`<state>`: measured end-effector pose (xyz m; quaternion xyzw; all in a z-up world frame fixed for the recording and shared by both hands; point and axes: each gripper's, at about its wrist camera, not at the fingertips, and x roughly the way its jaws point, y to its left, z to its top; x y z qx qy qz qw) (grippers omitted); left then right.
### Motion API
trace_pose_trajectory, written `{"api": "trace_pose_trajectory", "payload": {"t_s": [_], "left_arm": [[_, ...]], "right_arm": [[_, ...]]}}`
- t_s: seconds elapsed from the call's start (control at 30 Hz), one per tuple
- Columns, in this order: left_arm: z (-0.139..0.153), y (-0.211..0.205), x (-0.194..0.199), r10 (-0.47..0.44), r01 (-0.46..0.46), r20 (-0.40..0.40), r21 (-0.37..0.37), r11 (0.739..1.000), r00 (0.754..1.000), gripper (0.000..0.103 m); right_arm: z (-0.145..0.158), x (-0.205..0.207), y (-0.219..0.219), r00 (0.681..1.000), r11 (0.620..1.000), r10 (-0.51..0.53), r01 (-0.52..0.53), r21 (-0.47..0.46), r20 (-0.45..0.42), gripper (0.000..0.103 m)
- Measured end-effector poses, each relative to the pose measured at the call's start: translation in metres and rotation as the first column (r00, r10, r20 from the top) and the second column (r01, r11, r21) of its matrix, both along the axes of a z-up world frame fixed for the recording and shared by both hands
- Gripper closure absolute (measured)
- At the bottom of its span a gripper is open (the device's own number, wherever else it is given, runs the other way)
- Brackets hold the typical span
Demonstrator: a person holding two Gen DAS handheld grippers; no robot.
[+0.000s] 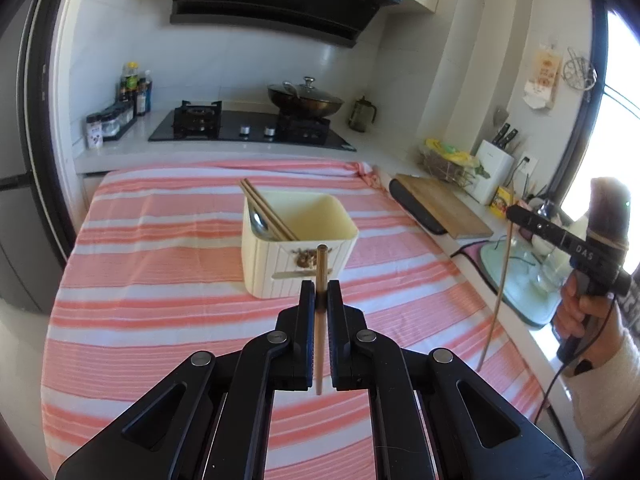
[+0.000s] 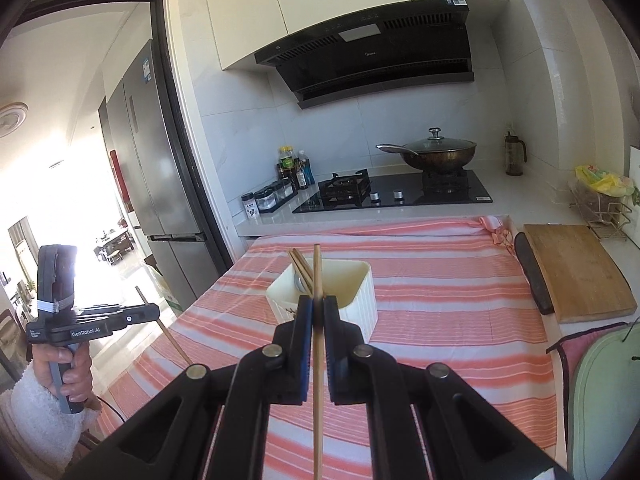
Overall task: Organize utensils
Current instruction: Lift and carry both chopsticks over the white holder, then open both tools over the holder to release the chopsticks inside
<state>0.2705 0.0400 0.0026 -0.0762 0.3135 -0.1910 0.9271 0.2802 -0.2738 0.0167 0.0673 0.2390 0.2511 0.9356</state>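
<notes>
A cream utensil holder point(image 1: 300, 240) stands on the striped cloth; in the right wrist view the holder point(image 2: 352, 292) is ahead too. It holds a pair of chopsticks point(image 1: 266, 210) and a metal spoon point(image 1: 260, 222). My left gripper point(image 1: 321, 286) is shut on a wooden chopstick point(image 1: 320, 320), upright, just in front of the holder. My right gripper point(image 2: 318, 304) is shut on another wooden chopstick point(image 2: 317, 340), upright, near the holder. The right gripper's chopstick point(image 1: 498, 292) also shows in the left wrist view, and the left one's point(image 2: 168, 332) in the right wrist view.
The pink and white striped cloth point(image 1: 160, 280) covers the table. A wooden cutting board point(image 2: 576, 272) lies at the right. Behind are the gas stove point(image 1: 248, 126), a lidded wok point(image 1: 306, 98), condiment bottles point(image 1: 134, 88), a knife block point(image 1: 494, 176) and a fridge point(image 2: 160, 148).
</notes>
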Motion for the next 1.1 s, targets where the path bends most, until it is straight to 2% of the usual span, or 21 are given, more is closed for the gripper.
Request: {"api": "trace_pose_trajectory", "payload": {"t_s": [0.1, 0.23, 0.37, 0.47, 0.57, 0.67, 0.8, 0.93, 1.0, 1.03, 1.07, 1.1], "left_arm": [[0.023, 0.005, 0.010, 0.006, -0.006, 0.028, -0.019, 1.000, 1.000, 0.099], [0.068, 0.010, 0.032, 0.033, -0.029, 0.110, -0.030, 0.999, 0.993, 0.099], [0.109, 0.011, 0.067, 0.102, -0.097, 0.212, -0.036, 0.995, 0.972, 0.099], [0.117, 0.008, 0.102, 0.164, -0.164, 0.274, -0.020, 0.986, 0.948, 0.099], [0.099, 0.002, 0.137, 0.191, -0.202, 0.271, 0.013, 0.979, 0.943, 0.099], [0.061, 0.000, 0.172, 0.205, -0.213, 0.182, 0.027, 0.977, 0.962, 0.099], [0.006, -0.002, 0.206, 0.203, -0.204, 0.027, 0.053, 0.977, 0.979, 0.099], [-0.035, -0.010, 0.218, 0.176, -0.166, -0.071, 0.122, 0.979, 0.982, 0.098], [-0.043, -0.013, 0.213, 0.165, -0.150, -0.093, 0.148, 0.978, 0.982, 0.086], [-0.042, -0.014, 0.206, 0.156, -0.141, -0.094, 0.151, 0.978, 0.983, 0.065], [-0.041, -0.014, 0.198, 0.154, -0.141, -0.080, 0.153, 0.978, 0.985, 0.039], [-0.037, -0.015, 0.188, 0.158, -0.148, -0.054, 0.156, 0.977, 0.986, 0.027]], "right_arm": [[0.009, 0.019, 0.012, 1.000, 1.000, 0.017, -0.017, -0.002, 0.022, 0.097], [0.030, 0.053, 0.037, 0.996, 0.999, 0.041, -0.040, -0.018, 0.081, 0.097], [0.055, 0.093, 0.069, 0.974, 0.998, 0.060, -0.052, -0.046, 0.218, 0.097], [0.065, 0.124, 0.089, 0.947, 0.998, 0.063, -0.055, -0.035, 0.315, 0.097], [0.059, 0.153, 0.111, 0.924, 0.998, 0.049, -0.029, -0.058, 0.380, 0.097], [0.033, 0.182, 0.127, 0.931, 0.996, 0.045, -0.016, -0.082, 0.363, 0.097], [-0.020, 0.212, 0.143, 0.961, 0.985, 0.088, -0.044, -0.167, 0.262, 0.097], [-0.068, 0.234, 0.142, 0.988, 0.977, 0.130, -0.114, -0.178, 0.081, 0.096], [-0.080, 0.242, 0.140, 0.991, 0.977, 0.137, -0.136, -0.166, -0.007, 0.096], [-0.081, 0.241, 0.135, 0.992, 0.978, 0.127, -0.129, -0.165, -0.024, 0.095], [-0.077, 0.238, 0.130, 0.993, 0.980, 0.115, -0.118, -0.157, -0.030, 0.095], [-0.072, 0.233, 0.123, 0.994, 0.984, 0.100, -0.104, -0.142, -0.032, 0.088]]}}
